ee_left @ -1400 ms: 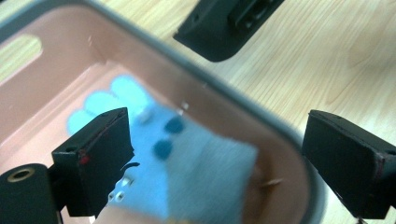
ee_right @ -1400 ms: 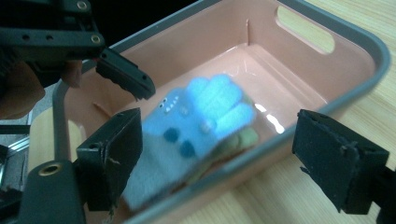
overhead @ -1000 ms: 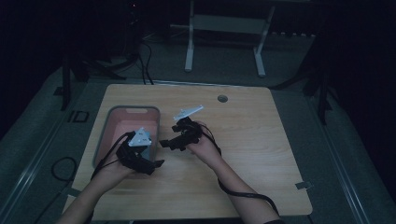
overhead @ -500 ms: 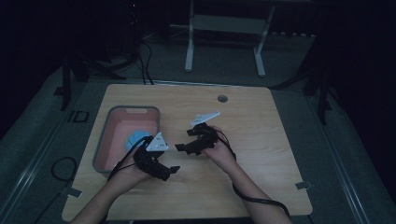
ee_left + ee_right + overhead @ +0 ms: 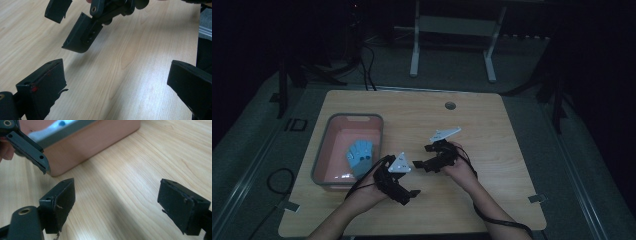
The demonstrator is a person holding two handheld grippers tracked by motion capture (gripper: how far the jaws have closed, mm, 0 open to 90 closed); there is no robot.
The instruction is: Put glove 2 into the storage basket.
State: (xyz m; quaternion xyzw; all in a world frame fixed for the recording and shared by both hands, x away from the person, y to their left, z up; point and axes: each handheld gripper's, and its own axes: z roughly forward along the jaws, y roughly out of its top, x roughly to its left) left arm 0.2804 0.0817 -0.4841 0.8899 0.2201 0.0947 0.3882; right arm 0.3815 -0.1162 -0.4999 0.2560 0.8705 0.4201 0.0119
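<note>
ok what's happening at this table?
A person holds a left hand-held gripper and a right hand-held gripper over the bare wooden table, jaws open, nothing between them. A blue item lies in the pink bin at the left. The left jaws have just been opening.

1. The pink bin (image 5: pixel 328 159) blocks the counter's (image 5: pixel 492 135) left side in the high view.
2. The left tongs (image 5: pixel 408 194) and right tongs (image 5: pixel 420 165) crowd the lower centre, near each other.
3. The counter's right and upper parts lie bare.

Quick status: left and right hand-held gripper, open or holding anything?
Left hand-held gripper: open, jaws just opened wider, nothing between them.
Right hand-held gripper: open, empty.
</note>
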